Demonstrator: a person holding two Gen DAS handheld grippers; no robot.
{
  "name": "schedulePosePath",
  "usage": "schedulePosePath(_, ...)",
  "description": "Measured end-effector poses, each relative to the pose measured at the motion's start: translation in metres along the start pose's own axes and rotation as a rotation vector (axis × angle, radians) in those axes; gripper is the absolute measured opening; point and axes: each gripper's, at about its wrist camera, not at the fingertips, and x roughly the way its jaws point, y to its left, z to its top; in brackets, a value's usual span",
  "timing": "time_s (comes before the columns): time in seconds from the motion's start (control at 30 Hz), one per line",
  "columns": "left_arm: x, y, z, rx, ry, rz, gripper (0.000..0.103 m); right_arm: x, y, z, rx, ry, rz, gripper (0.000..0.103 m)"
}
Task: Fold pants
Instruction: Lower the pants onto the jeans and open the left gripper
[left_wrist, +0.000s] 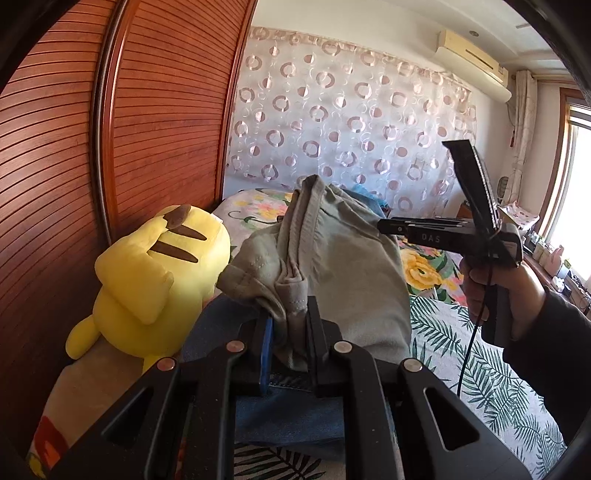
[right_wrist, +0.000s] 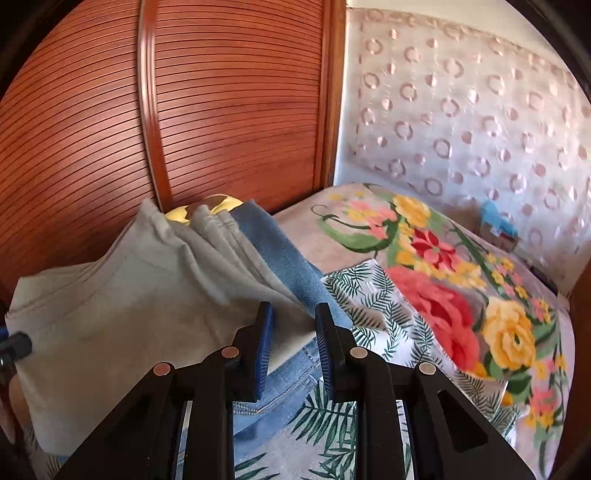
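Note:
The grey-green pants (left_wrist: 332, 254) are lifted off the bed in a bunched fold. My left gripper (left_wrist: 290, 325) is shut on a gathered seam of the pants. In the left wrist view my right gripper (left_wrist: 384, 224) reaches in from the right with its tips at the far edge of the pants. In the right wrist view the right gripper (right_wrist: 293, 332) has its jaws apart, with the corner of the pants (right_wrist: 122, 295) lying between them, not pinched. Blue jeans (right_wrist: 280, 254) lie under the pants.
A yellow plush toy (left_wrist: 155, 280) sits at the left against the brown slatted wardrobe door (left_wrist: 74, 147). The bed has a leaf-print sheet (left_wrist: 480, 369) and a floral blanket (right_wrist: 461, 295). A circle-patterned curtain (left_wrist: 351, 122) hangs behind.

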Motion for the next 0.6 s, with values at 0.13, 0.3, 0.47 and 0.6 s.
schedulePosePath(0.13, -0.002, 0.0, -0.001, -0.001, 0.002, 0.012, 0.016, -0.01, 0.012, 0.006, 0.011, -0.026, -0.013, 0.024)
schedulePosePath(0.3, -0.009, -0.001, -0.003, 0.009, 0.003, 0.026, 0.016, -0.035, 0.032, -0.006, 0.013, -0.062, 0.034, 0.024)
schedulePosePath(0.47, -0.019, 0.001, -0.005, -0.002, 0.007, 0.034, 0.024, -0.052, 0.049, -0.021, 0.001, -0.07, 0.072, 0.024)
schedulePosePath(0.6, -0.025, 0.002, -0.007, 0.006, 0.009, 0.042, 0.042, -0.062, 0.054, -0.034, 0.003, -0.07, 0.087, 0.024)
